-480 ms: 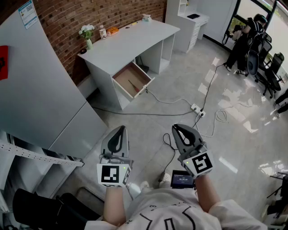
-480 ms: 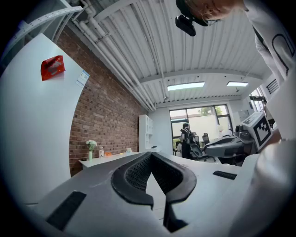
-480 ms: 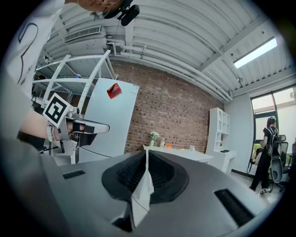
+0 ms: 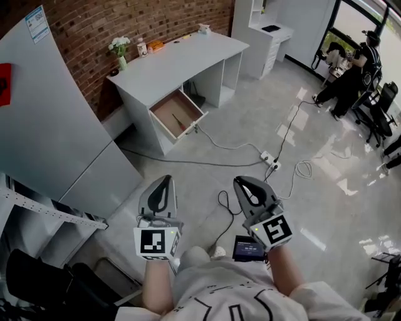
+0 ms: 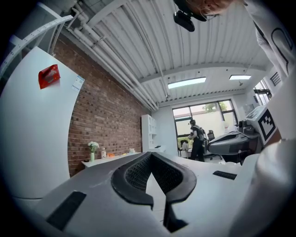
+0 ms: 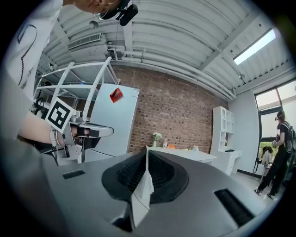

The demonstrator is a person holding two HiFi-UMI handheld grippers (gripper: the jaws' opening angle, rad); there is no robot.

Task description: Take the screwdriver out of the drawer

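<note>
Screwdriver (image 4: 178, 121) lying in the open drawer (image 4: 164, 111) of the white worktop (image 4: 182, 56), left claw (image 4: 165, 180) and right claw (image 4: 242, 182) both clenched empty, well apart from it.

A white bench (image 4: 182, 59) stands against the brick wall (image 4: 125, 19), with a vase of flowers (image 4: 119, 49) at its left end. A power strip (image 4: 270, 161) lies on the glossy floor among cables. A person (image 4: 351, 72) is beside office chairs (image 4: 379, 103).
</note>
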